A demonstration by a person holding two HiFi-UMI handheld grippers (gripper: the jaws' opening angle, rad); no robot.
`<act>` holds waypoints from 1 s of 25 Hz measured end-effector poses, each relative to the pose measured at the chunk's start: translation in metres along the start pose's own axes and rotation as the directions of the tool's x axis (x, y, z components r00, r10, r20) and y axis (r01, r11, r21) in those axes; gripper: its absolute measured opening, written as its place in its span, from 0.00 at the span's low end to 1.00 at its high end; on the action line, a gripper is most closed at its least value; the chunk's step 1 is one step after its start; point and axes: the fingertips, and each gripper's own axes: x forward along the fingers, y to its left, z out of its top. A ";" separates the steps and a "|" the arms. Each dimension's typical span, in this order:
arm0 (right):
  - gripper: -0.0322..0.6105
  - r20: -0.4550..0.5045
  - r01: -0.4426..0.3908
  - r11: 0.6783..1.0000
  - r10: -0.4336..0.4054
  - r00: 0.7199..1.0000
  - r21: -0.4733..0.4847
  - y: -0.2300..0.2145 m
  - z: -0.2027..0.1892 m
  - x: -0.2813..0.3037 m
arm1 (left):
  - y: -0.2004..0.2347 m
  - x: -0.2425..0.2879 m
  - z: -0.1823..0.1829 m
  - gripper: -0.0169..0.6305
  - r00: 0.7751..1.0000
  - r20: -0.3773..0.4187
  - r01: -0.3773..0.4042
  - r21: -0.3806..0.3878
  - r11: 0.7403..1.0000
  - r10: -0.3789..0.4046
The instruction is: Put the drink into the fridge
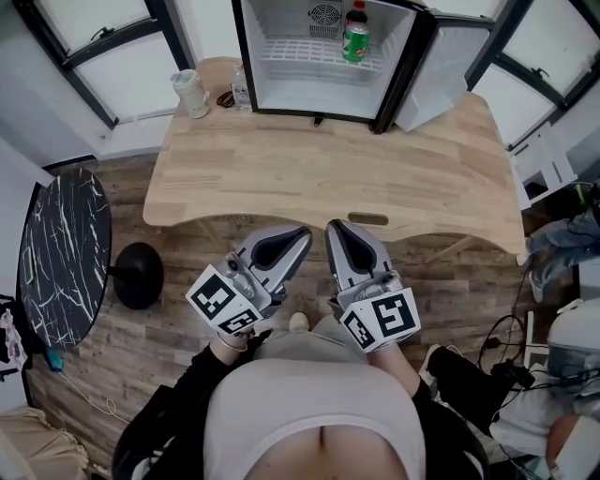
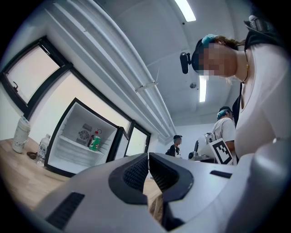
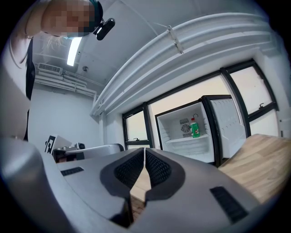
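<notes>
We hold both grippers close to our body, short of the table's [image 1: 328,178] near edge. The left gripper [image 1: 298,234] has its jaws pressed together with nothing between them, and the right gripper [image 1: 336,230] is likewise closed and empty. At the table's far edge the mini fridge [image 1: 246,56] stands with its door [image 1: 450,70] swung open. The green soda bottle [image 1: 355,42] stands upright on its shelf, a dark red-capped bottle [image 1: 356,13] just behind. We judge the placing done; the likely next move is reaching across to push the door closed.
</notes>
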 end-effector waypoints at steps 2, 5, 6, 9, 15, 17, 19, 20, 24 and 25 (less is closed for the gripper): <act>0.11 0.003 -0.001 1.000 0.001 1.000 0.004 0.001 0.001 -0.003 | -0.005 0.000 -0.001 0.05 1.000 -0.006 0.008 0.001 1.000 -0.008; 0.11 0.012 -0.009 1.000 0.009 1.000 -0.008 0.003 0.004 -0.004 | -0.008 -0.001 0.001 0.05 1.000 -0.005 0.004 0.014 1.000 -0.004; 0.11 0.013 -0.011 1.000 0.011 1.000 -0.014 0.004 0.005 -0.005 | -0.009 -0.002 0.002 0.05 1.000 -0.003 0.000 0.018 1.000 0.000; 0.11 0.012 -0.017 1.000 0.017 1.000 -0.019 0.008 0.005 -0.011 | -0.013 -0.005 0.005 0.05 1.000 0.001 -0.011 0.026 1.000 0.011; 0.11 0.015 -0.017 1.000 0.017 1.000 -0.015 0.011 0.008 -0.034 | -0.036 -0.007 0.001 0.05 1.000 0.000 -0.014 0.029 0.999 0.014; 0.11 0.016 -0.013 1.000 0.014 1.000 -0.015 0.012 0.008 -0.045 | -0.046 -0.008 -0.002 0.05 1.000 0.000 -0.014 0.028 1.000 0.014; 0.11 0.014 -0.011 1.000 0.012 1.000 -0.016 0.015 0.008 -0.057 | -0.056 -0.011 -0.004 0.05 1.000 0.001 -0.019 0.026 0.999 0.019; 0.11 0.013 -0.012 1.000 0.012 1.000 -0.017 0.017 0.007 -0.063 | -0.061 -0.013 -0.005 0.05 1.000 0.001 -0.023 0.026 0.999 0.023; 0.11 0.007 -0.005 1.000 0.006 1.000 -0.015 0.022 0.007 -0.089 | -0.085 -0.018 -0.011 0.05 1.000 0.002 -0.031 0.021 0.999 0.031; 0.11 0.007 -0.002 1.000 0.002 1.000 -0.015 0.023 0.008 -0.096 | -0.091 -0.020 -0.013 0.05 0.999 0.001 -0.032 0.018 0.999 0.032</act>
